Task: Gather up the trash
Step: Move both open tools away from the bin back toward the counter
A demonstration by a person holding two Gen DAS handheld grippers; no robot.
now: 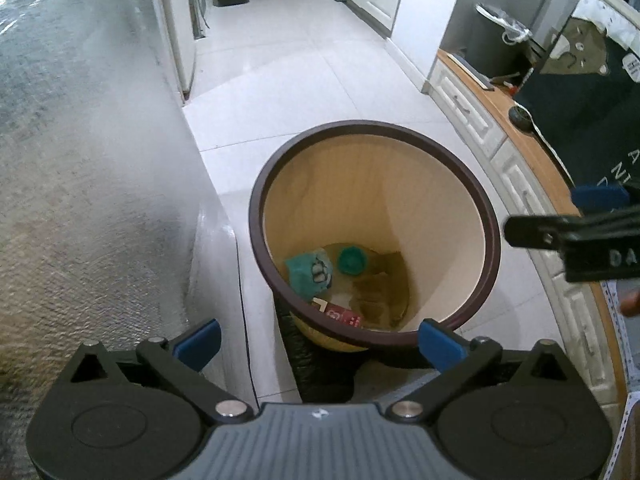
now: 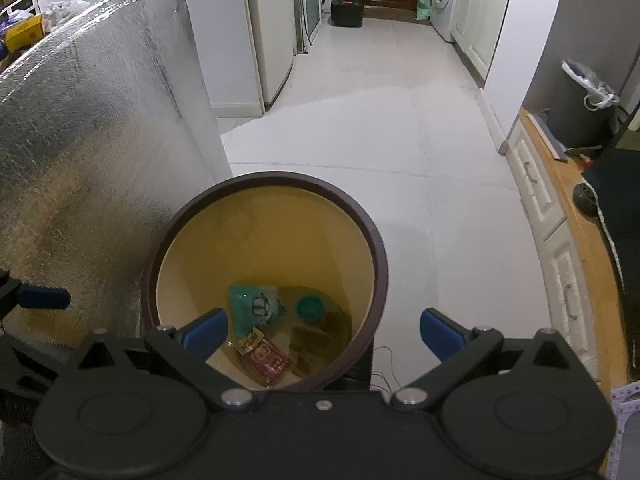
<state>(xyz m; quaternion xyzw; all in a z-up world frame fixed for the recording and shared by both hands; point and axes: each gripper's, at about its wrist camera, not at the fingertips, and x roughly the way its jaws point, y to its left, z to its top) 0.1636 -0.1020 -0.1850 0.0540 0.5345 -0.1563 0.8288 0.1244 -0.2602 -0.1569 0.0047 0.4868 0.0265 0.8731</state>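
Left wrist view: the left gripper [image 1: 319,344] hangs spread wide with nothing between its blue pads, pointing steeply down at the round bin [image 1: 494,236] on the white floor [image 1: 304,64]. At the bin's bottom lie a teal wrapper [image 1: 310,272], a teal cap [image 1: 352,260] and a red packet [image 1: 344,315]; a brownish scrap beside them is too dim to name, perhaps paper. The right gripper's finger [image 1: 560,232] reaches in from the right edge, level with the far rim.

Right wrist view: the right gripper [image 2: 323,330] is also fully spread and empty, above the bin's [image 2: 378,264] near rim. The trash sits directly below and slightly left of its jaws, so both tools stand about equally near. No loose trash shows on the floor [image 2: 400,140]; any further piece lies outside both views.
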